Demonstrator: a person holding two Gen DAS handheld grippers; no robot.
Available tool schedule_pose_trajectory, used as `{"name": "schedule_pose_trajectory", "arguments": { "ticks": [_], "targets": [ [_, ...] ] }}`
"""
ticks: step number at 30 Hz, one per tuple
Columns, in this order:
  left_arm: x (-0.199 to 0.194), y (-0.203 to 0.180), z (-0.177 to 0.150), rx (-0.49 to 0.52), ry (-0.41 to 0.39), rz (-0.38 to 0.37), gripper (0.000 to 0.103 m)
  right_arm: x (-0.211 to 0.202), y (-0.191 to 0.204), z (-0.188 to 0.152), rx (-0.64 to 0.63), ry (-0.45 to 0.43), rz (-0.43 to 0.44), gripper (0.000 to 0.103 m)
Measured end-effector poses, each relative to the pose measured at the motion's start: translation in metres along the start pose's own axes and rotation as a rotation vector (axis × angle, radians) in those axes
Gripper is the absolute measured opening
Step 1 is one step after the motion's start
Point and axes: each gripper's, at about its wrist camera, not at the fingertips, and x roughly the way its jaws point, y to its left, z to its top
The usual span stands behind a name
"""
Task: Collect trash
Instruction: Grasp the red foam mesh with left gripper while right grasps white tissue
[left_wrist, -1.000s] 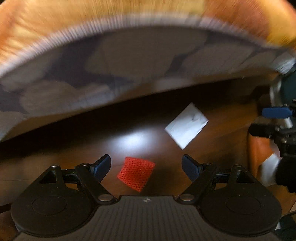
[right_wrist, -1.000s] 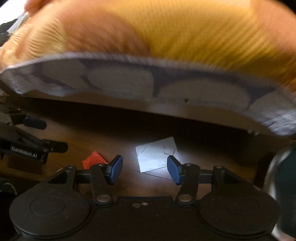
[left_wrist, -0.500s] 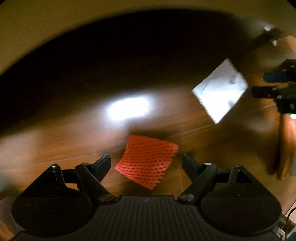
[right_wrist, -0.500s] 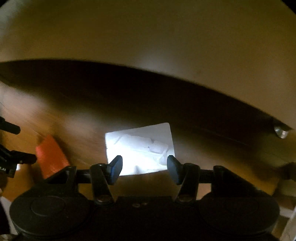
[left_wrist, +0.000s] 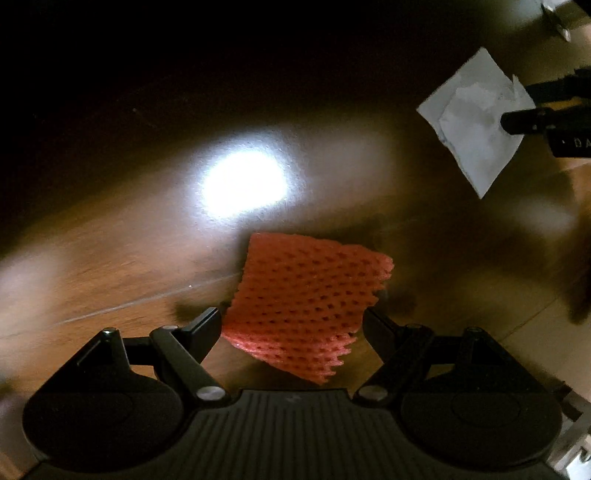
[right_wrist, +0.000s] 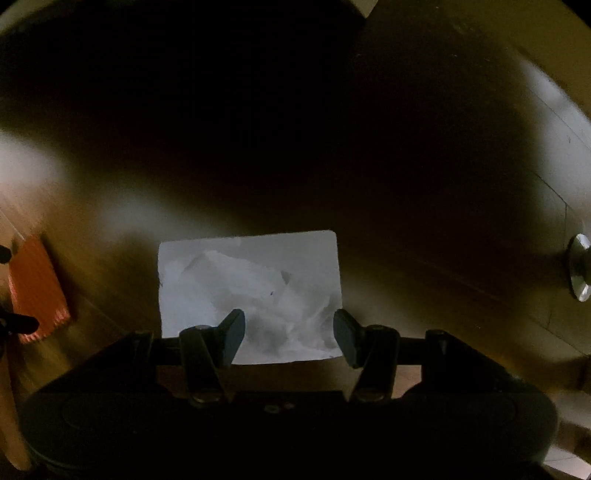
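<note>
Both grippers lower: red net (left_wrist: 306, 306) (and white paper (right_wrist: 251, 291)) loom larger

Both grippers have dropped toward the wooden floor (left_wrist: 110, 280). A second ago a patterned cushion edge and orange fabric filled the top of each view; now only dark floor lies ahead. The red foam net (left_wrist: 306, 306) has grown large and now sits right between the left gripper's (left_wrist: 291, 328) wide-spread fingers instead of small ahead of them. The white paper (right_wrist: 251, 291) likewise now fills the gap between the right gripper's (right_wrist: 288, 336) parted fingers and spreads beyond them.
</note>
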Motion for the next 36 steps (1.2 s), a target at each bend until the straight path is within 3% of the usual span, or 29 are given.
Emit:
{"name": "schedule_pose_trajectory", "arguments": {
  "ticks": [10,16,19,21,22,23,28,36],
  "targets": [
    [0.010,-0.011,0.000,0.006,-0.019,0.015,0.081,0.010,0.009,-0.007,0.028,-0.003,-0.006,0.055],
    [0.014,-0.018,0.000,-0.020,-0.023,0.019,0.073,0.011,0.009,-0.004,0.019,-0.002,-0.014,0.049],
    [0.010,-0.021,0.001,-0.009,-0.032,0.020,0.060,0.012,0.013,-0.003,-0.004,-0.013,-0.011,0.038],
    [0.009,-0.027,-0.001,-0.006,-0.036,0.011,0.048,0.010,0.019,-0.002,-0.015,-0.017,-0.006,0.013],
    [0.008,-0.029,-0.001,-0.004,-0.037,0.002,0.039,0.011,0.021,-0.003,-0.020,-0.016,-0.004,0.010],
    [0.008,-0.032,-0.001,-0.003,-0.036,-0.007,0.033,0.011,0.022,-0.003,-0.027,-0.012,-0.006,0.009],
    [0.006,-0.038,0.000,-0.004,-0.036,-0.007,0.028,0.006,0.021,0.000,-0.012,0.015,0.004,0.006],
    [-0.027,-0.033,0.004,-0.022,-0.077,-0.045,0.027,-0.043,0.016,-0.009,0.040,-0.015,0.022,0.006]
  ]
}}
